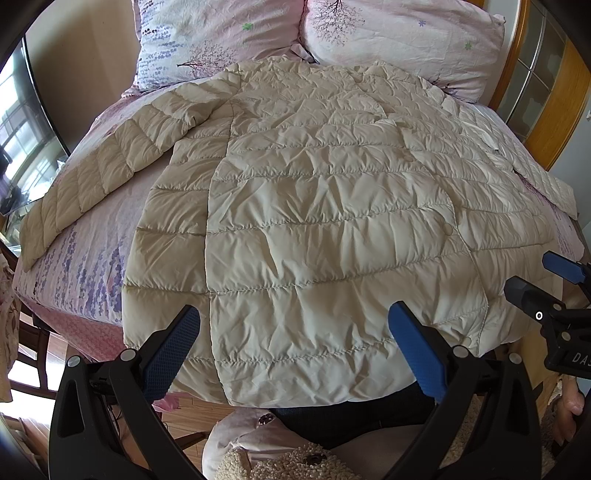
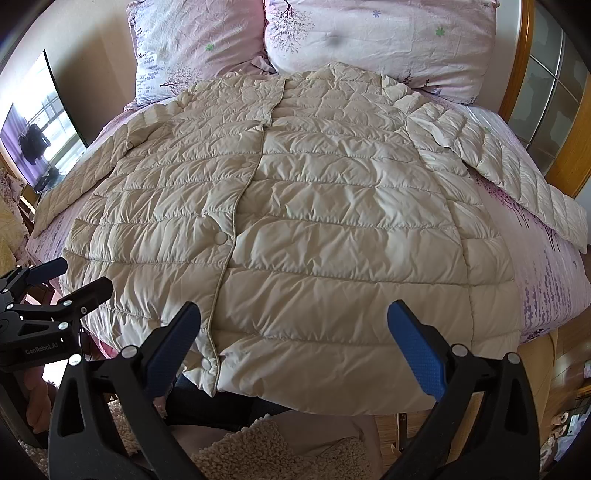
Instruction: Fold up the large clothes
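A cream quilted down coat [image 1: 314, 206] [image 2: 295, 221] lies flat and face up on the bed, collar toward the pillows, hem hanging over the near edge. Both sleeves spread outward: the left sleeve [image 1: 92, 177] and the right sleeve [image 2: 498, 162]. The snap placket [image 2: 236, 229] runs down the front. My left gripper [image 1: 293, 321] hovers open above the hem, nothing between its blue pads. My right gripper [image 2: 293, 321] is also open over the hem, holding nothing. Each gripper shows at the edge of the other's view: the right gripper [image 1: 543, 280] and the left gripper [image 2: 70, 277].
Two pink floral pillows [image 1: 399, 33] [image 2: 369, 40] rest against a wooden headboard [image 2: 517, 74]. The pink floral bedsheet [image 1: 81, 266] covers the mattress. A television [image 2: 40, 125] stands to the left. A person's fleece clothing [image 2: 266, 454] fills the bottom, above wooden floor [image 1: 184, 417].
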The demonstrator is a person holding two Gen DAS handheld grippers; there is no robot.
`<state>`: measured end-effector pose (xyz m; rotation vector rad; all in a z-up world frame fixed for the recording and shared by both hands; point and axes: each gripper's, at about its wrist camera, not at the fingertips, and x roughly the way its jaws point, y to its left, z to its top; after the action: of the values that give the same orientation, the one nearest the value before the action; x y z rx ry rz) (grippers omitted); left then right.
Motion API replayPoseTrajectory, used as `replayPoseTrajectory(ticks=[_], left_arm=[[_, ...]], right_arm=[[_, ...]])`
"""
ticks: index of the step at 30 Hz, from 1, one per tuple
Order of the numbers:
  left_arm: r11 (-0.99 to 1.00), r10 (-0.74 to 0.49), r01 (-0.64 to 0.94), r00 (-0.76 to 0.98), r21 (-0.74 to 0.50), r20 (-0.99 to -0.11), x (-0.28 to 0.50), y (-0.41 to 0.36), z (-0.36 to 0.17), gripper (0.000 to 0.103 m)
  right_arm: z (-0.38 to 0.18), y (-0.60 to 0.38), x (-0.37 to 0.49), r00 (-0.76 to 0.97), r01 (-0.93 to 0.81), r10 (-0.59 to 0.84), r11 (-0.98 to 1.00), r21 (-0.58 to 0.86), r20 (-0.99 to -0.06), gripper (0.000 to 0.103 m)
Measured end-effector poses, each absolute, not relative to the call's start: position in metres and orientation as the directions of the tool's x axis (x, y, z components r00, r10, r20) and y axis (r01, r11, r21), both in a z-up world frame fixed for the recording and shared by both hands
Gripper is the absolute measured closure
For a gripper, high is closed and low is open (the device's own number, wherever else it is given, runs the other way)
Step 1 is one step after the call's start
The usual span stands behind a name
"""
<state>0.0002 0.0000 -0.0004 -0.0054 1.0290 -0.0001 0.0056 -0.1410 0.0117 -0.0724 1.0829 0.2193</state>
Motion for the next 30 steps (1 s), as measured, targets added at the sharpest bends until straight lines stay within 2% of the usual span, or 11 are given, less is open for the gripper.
replayPoseTrajectory(ticks=[30], left_arm=[[1.000,-0.004,-0.003,0.514,-0.006,-0.858,0.0003,0.0001,-0.0005,0.001]], right_arm=[[0.0105,-0.1422,0.0070,0.440,-0.205,0.151,0.977,0.065,-0.885,0.002]])
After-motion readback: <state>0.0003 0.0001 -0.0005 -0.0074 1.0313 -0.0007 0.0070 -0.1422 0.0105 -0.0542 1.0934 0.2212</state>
